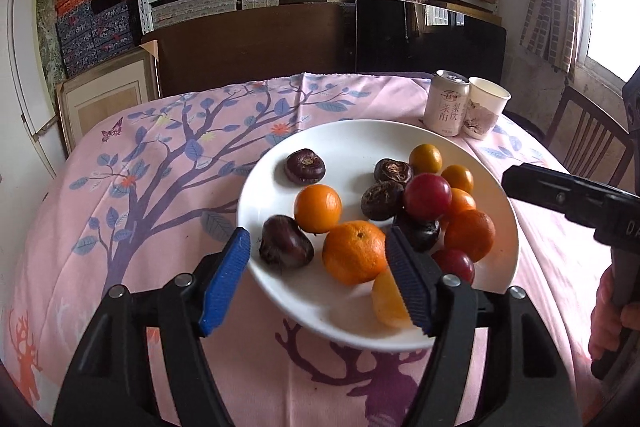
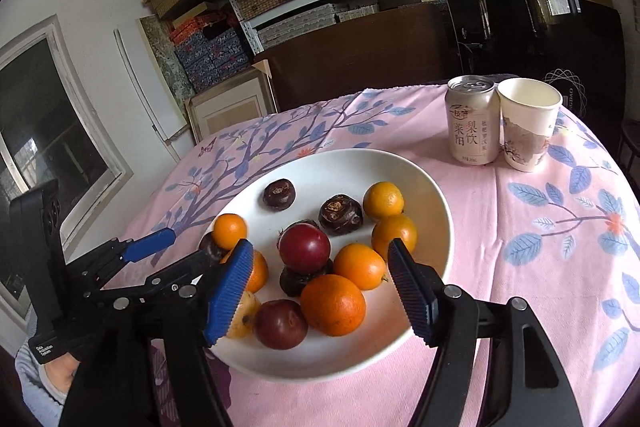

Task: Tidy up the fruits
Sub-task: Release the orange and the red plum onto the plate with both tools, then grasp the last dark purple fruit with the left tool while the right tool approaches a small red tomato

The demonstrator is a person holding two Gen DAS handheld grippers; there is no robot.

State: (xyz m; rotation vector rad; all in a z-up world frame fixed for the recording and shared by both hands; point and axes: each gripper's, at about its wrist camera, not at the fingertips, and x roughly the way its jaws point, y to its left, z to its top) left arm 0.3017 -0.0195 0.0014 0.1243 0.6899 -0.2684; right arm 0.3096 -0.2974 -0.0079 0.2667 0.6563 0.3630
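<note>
Although mixed together, the fruits all lay in one white plate (image 2: 436, 195), the landmark for this entry, which sat on the table (image 2: 540, 267) under a pink tree-print cloth.

Item 1: oranges, several, round, no long axis to speak of. The largest orange (image 2: 333, 305) sat at the plate's near rim; one in the left wrist view showed its stem dimple upward. Judged firm, light, slightly waxy; best taken across the widest middle.

Item 2: red plums, one plum (image 2: 304, 247) perched on a dark fruit at the plate's centre, another at the near rim. Judged smooth, slippery, easily bruised, and the perched one liable to roll if nudged.

Item 3: dark brown fruits (image 2: 279, 193), squat, several with their scarred crowns upward, toward the plate's far side. Judged hard.

Item 4: a pale yellow fruit (image 1: 390, 301) at the plate's near edge, partly hidden.

Left gripper (image 1: 318, 277): spread wide, holding nothing, hovering over the plate's near-left rim.
Right gripper (image 2: 320, 287): spread wide, holding nothing, above the plate's near side.

Beyond the plate's far right: a drink can (image 2: 474, 119) touching a paper cup (image 2: 528, 125), both upright.
</note>
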